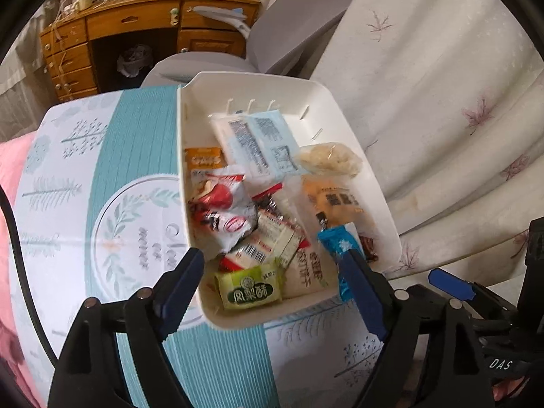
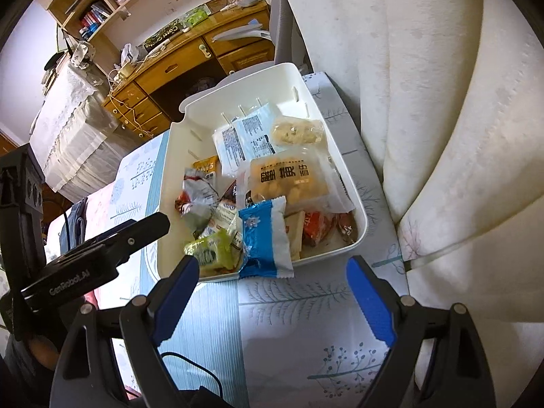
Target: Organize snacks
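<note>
White bin (image 2: 343,183); blue-and-white wrapper (image 2: 268,238) at near rim, green packet (image 1: 250,289) at near-left corner, orange pack (image 2: 289,180), red-white crumpled bag (image 1: 221,210). Teal-striped, tree-print tablecloth (image 1: 136,156). Cream curtain (image 2: 442,102), pink leaf print

Snacks (image 1: 268,238) overlap in bin (image 1: 343,129); lower packets (image 2: 316,227) mostly hidden; small print unreadable.

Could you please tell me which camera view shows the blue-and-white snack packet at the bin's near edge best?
The right wrist view: the blue-and-white packet lies whole and unobstructed, overhanging the white bin's near rim. In the left wrist view, only part of it shows, behind one finger of the left gripper.
</note>
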`<state>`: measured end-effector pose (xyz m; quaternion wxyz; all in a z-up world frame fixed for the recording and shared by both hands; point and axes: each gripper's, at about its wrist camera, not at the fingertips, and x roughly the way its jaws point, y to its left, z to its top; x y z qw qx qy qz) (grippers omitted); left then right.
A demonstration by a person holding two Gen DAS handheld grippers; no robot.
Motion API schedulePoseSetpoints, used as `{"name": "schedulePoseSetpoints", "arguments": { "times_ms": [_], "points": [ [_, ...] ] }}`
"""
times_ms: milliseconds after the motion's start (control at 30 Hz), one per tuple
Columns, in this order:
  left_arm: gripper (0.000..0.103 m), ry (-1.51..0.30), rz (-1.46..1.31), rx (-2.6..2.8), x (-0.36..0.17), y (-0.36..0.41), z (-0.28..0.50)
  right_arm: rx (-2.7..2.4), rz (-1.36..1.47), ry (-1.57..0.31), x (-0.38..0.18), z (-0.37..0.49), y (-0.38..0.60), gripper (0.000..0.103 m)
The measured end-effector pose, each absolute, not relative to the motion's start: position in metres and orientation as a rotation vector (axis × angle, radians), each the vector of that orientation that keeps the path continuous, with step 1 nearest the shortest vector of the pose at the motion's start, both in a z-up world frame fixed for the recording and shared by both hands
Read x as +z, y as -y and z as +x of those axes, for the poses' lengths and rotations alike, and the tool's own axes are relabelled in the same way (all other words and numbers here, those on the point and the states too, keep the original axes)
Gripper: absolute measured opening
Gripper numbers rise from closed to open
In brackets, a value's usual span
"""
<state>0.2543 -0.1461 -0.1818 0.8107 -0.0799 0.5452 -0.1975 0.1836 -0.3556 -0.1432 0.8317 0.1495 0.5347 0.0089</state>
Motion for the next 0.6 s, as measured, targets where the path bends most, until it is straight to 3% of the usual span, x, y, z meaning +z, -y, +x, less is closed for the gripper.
{"name": "schedulePoseSetpoints", "arguments": {
  "times_ms": [500,600],
  "points": [
    [0.084,-1.209,-0.2,-0.338,-0.144,0.066,0.165,0.023,0.304,-1.105,-0.121,0.131,0.304,0.089],
    [0.084,-1.18,-0.178,-0.313,-0.129,0.045,0.144,0.04,0.301,-1.1,-0.111,0.11,0.288,0.095]
  ]
}}
